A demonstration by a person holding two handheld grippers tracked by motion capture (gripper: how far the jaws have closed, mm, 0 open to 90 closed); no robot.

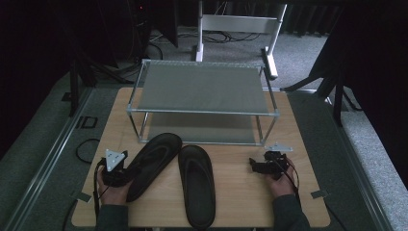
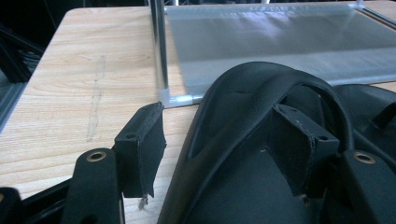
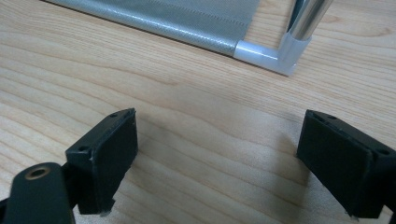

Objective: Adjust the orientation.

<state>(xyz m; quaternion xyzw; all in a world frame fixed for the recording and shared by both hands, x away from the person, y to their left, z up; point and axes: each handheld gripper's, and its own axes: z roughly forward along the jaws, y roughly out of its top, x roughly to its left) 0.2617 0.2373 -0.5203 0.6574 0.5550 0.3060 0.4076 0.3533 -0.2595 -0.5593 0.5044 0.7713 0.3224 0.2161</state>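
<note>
Lab or recording studio, not home. Small wooden table [image 1: 240, 187] stands alone on grey carpet [image 1: 43, 144], metal rail [image 1: 48, 149] beside it left of left gripper [image 1: 115, 168]. Black curtains [image 1: 43, 43] hang behind and at both sides. Beyond rack [image 1: 202, 89], ahead of both grippers: white metal stand [image 1: 235, 24], loose cables [image 1: 154, 48] on floor, dark tripod legs [image 1: 337, 96] past right gripper [image 1: 264, 166].
</note>
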